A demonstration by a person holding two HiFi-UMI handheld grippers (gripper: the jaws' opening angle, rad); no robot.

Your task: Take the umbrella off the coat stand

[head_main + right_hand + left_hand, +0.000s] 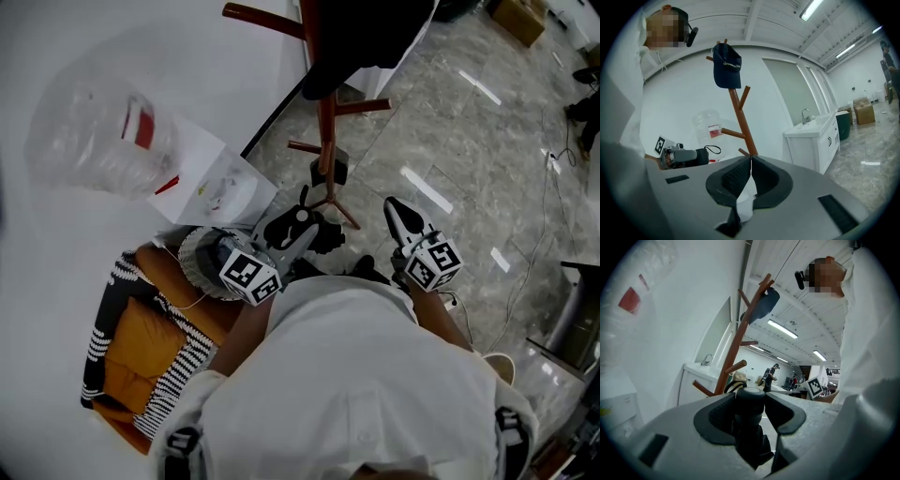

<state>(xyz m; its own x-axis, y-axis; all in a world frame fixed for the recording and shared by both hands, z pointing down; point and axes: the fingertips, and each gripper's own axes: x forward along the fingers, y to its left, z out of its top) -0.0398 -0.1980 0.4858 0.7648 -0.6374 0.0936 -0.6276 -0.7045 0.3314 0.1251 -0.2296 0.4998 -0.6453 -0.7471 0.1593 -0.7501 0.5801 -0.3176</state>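
Left gripper (750, 400): jaws set wide, clamped on black folded umbrella (749, 428). Umbrella seated between pads, its rounded end level with jaw tips. Coat stand (739, 345) seen beyond left jaws, up and slightly left, apart from umbrella. Dark cap (761, 303) hung at stand top. Right gripper (750, 161): jaws closed tip to tip, nothing gripped. Stand trunk seen straight ahead of right jaws, umbrella-bearing gripper off to their left.

White short-sleeved shirt (356, 375), black buckles (183, 441) at shoulders. Grey-shelled left gripper (302, 218) and right gripper (398, 214): black ribbed pads (736, 176), white cubes (250, 274) bearing black square markers.
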